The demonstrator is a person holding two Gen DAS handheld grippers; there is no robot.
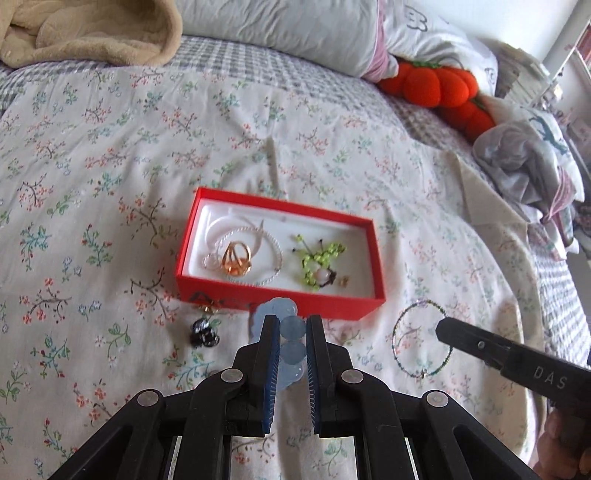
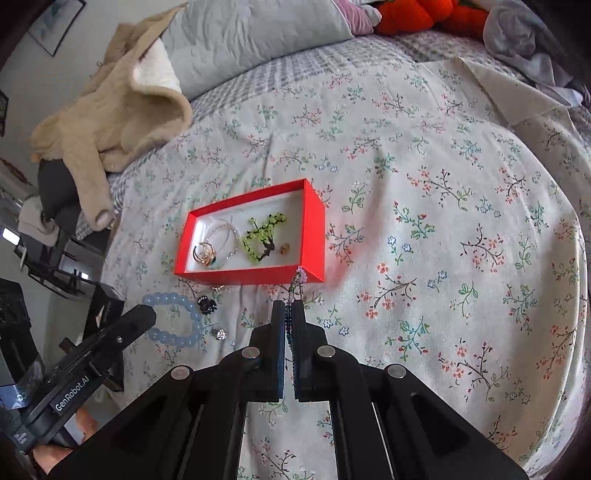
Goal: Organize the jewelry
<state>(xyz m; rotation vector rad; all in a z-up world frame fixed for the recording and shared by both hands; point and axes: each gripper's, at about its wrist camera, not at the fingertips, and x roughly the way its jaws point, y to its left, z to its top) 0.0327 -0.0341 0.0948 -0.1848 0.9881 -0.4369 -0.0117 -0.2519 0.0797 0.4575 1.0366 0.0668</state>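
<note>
A red box (image 1: 273,297) with a white lining lies on the floral bedspread and holds a gold ring (image 1: 237,258), a silver chain (image 1: 271,254) and a green beaded piece (image 1: 317,260); it also shows in the right wrist view (image 2: 314,229). My left gripper (image 1: 291,325) is closed around a pale blue bead bracelet (image 1: 291,328), which lies on the bed in the right wrist view (image 2: 173,321). My right gripper (image 2: 290,314) is shut on a thin beaded bracelet (image 2: 297,284), seen as a loop in the left wrist view (image 1: 406,332).
A black bead charm (image 1: 204,332) and a small gold piece (image 1: 207,307) lie in front of the box; a small sparkly stud (image 2: 221,334) lies nearby. A beige blanket (image 2: 122,103), pillows (image 1: 295,26), orange plush (image 1: 436,85) and crumpled clothes (image 1: 528,166) ring the bed.
</note>
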